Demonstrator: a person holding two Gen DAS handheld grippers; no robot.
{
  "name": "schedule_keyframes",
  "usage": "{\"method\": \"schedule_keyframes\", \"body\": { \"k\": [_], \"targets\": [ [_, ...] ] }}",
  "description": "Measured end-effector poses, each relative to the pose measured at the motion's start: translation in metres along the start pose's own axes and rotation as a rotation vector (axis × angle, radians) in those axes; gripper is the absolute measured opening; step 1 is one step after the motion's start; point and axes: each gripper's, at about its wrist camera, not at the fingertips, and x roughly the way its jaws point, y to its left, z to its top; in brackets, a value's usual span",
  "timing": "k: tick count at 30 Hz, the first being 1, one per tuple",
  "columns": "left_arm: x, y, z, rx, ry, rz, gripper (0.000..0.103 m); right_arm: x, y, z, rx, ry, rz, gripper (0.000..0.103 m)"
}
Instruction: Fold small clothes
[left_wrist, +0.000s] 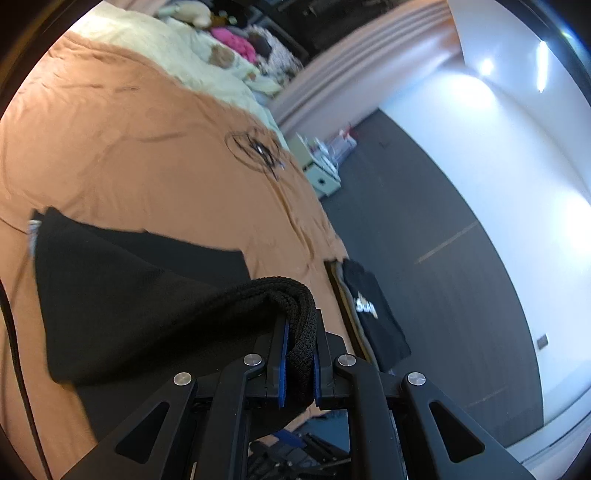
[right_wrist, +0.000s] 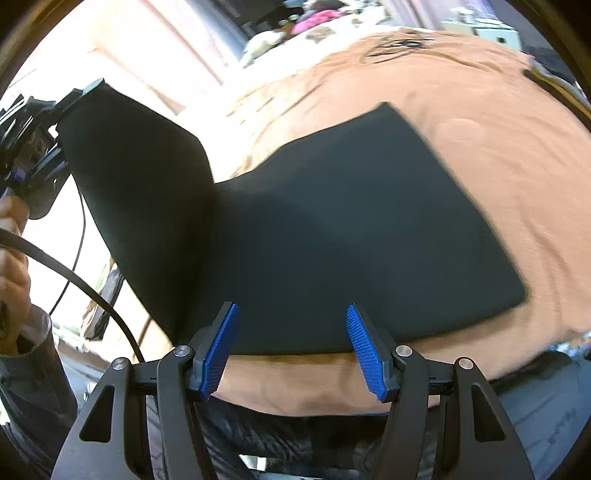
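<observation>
Black garment (right_wrist: 332, 229) on orange bedspread (right_wrist: 480, 129); left gripper (left_wrist: 299, 354) pinching edge, right gripper (right_wrist: 291, 347) spread wide, holding nothing.

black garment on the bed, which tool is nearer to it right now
Left. The left tool is shut on a raised edge of the black garment, touching it. The right tool is open just short of its near edge.

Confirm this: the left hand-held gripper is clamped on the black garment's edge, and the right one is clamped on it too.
Half right. The left hand-held gripper is clamped on the black garment, but the right wrist view shows the right hand-held gripper open, holding nothing.
</observation>
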Motion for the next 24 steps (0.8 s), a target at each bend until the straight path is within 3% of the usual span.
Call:
{"method": "schedule_keyframes", "body": {
  "k": [9,10,13,15,20,24],
  "targets": [
    [0.080,-0.022,-0.036,0.040,0.150,0.014,0.013,-0.029,-0.044,-0.011,0.102,-0.024,-0.028,0.059],
    [0.088,-0.025,-0.040,0.043,0.169,0.022,0.016,-0.032,-0.043,-0.014,0.103,-0.025,-0.034,0.059],
    [0.099,-0.021,-0.052,0.034,0.219,0.009,0.040,-0.038,-0.044,-0.019,0.110,-0.021,-0.039,0.059],
    [0.094,-0.017,-0.056,0.032,0.206,0.020,0.048,-0.040,-0.045,-0.019,0.113,-0.016,-0.038,0.059],
    [0.070,0.017,-0.060,-0.029,0.157,0.087,0.048,-0.032,-0.044,-0.009,0.076,-0.001,-0.048,0.059],
    [0.049,0.046,-0.065,-0.057,0.128,0.176,0.048,-0.026,-0.030,0.002,-0.031,0.022,-0.107,0.059]
  ]
}}
